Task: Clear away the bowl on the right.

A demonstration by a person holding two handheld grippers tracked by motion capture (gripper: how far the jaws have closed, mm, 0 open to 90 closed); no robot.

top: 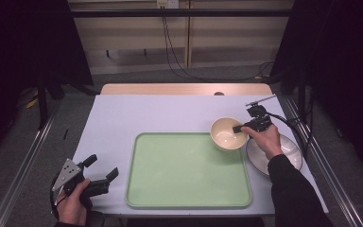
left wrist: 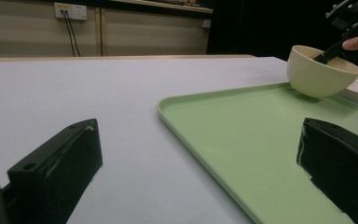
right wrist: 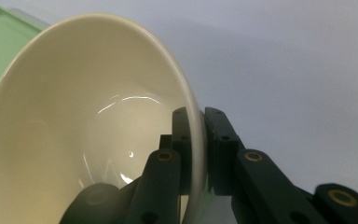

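A cream bowl (top: 227,135) hangs tilted over the far right corner of the green tray (top: 184,172). My right gripper (top: 244,127) is shut on its rim, one jaw inside and one outside the wall. In the right gripper view the bowl (right wrist: 74,140) is empty and my right gripper (right wrist: 196,140) pinches its rim. From the left gripper view the bowl (left wrist: 319,72) sits just above the tray (left wrist: 261,140). My left gripper (top: 101,169) is open near the table's front left corner, off the tray, with nothing between its jaws; the left gripper (left wrist: 200,163) straddles the tray's near edge.
A white plate (top: 290,151) lies on the table to the right of the tray, partly under the right hand. The table top (top: 160,113) is pale lilac with a wooden strip at the back. Metal rails run along both sides.
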